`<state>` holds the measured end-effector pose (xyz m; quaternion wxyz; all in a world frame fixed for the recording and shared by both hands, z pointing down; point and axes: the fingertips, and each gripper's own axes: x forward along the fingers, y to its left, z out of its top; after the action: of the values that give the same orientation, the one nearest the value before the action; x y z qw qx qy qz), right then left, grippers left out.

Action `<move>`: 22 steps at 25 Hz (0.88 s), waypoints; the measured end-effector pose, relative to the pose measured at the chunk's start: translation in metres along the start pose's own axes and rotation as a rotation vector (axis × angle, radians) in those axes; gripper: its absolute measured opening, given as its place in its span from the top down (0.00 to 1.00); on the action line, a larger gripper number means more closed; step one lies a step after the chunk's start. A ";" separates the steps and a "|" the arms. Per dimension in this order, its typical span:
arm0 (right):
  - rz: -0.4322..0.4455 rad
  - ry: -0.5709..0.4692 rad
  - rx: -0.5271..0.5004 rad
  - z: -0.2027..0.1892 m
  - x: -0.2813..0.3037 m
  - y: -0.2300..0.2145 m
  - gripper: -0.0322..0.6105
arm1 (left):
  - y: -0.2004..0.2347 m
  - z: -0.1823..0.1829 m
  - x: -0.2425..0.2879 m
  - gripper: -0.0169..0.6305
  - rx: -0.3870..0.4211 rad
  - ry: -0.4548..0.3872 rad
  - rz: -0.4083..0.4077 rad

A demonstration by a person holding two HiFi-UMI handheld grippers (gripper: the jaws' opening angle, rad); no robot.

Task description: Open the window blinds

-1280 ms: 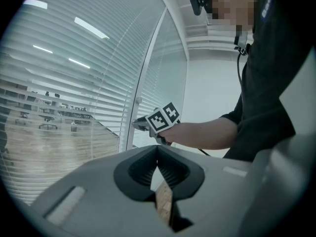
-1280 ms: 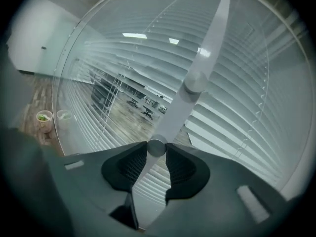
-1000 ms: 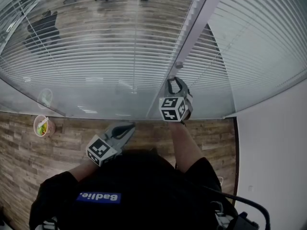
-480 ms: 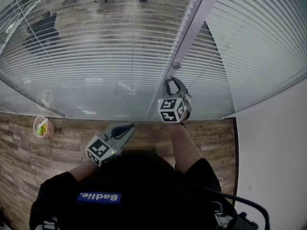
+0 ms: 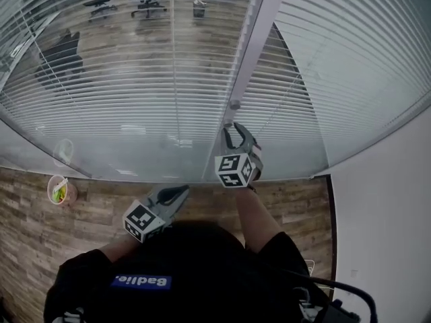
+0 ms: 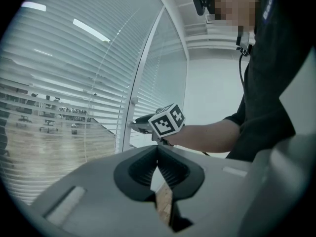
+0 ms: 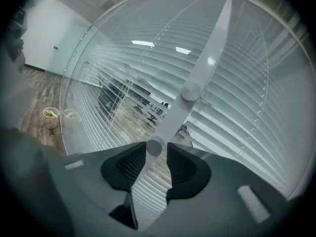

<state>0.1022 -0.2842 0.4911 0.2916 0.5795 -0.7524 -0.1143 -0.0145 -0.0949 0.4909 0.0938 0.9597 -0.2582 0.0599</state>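
White slatted blinds (image 5: 128, 79) hang behind glass panes on both sides of a white frame post (image 5: 261, 25). Two round knobs sit on the post. In the right gripper view the lower knob (image 7: 155, 146) lies between the fingertips of my right gripper (image 7: 157, 150), which is shut on it. The upper knob (image 7: 190, 91) stands free above it and also shows in the head view as the upper knob (image 5: 234, 104). My right gripper (image 5: 234, 130) reaches up to the post. My left gripper (image 5: 179, 192) hangs lower left, shut and empty; its jaw tips meet (image 6: 158, 149).
A paper cup with green content (image 5: 59, 189) stands on the wood floor at the left by the glass. A white wall (image 5: 384, 214) closes off the right side. Office chairs show through the slats of the left pane.
The right gripper has stayed at the post and rolled slightly on the knob. The head view has shifted a little. The left gripper has kept still.
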 end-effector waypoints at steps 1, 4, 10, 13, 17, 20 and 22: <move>0.006 -0.003 0.002 -0.005 0.000 0.004 0.74 | -0.001 -0.006 0.002 0.97 0.000 0.001 0.001; 0.031 -0.008 0.005 -0.007 -0.006 0.004 0.74 | -0.006 -0.002 0.009 0.97 -0.005 0.002 0.006; 0.079 -0.032 0.010 -0.014 -0.021 -0.006 0.74 | -0.027 0.005 0.033 0.97 -0.012 0.004 0.021; 0.107 -0.056 0.013 -0.016 -0.026 -0.008 0.74 | -0.036 0.001 0.044 0.97 -0.024 0.018 0.033; 0.143 -0.097 0.014 -0.013 -0.028 -0.005 0.74 | -0.039 -0.008 0.051 0.97 -0.041 0.033 0.069; 0.174 -0.124 0.016 -0.011 -0.035 -0.004 0.74 | -0.046 -0.008 0.050 0.97 -0.064 0.036 0.119; 0.194 -0.135 0.022 -0.012 -0.036 -0.003 0.74 | -0.050 -0.010 0.049 0.97 -0.076 0.041 0.145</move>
<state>0.1171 -0.2495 0.4879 0.2436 0.4979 -0.8242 -0.1160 0.0518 -0.0743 0.5010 0.1306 0.9327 -0.3273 0.0765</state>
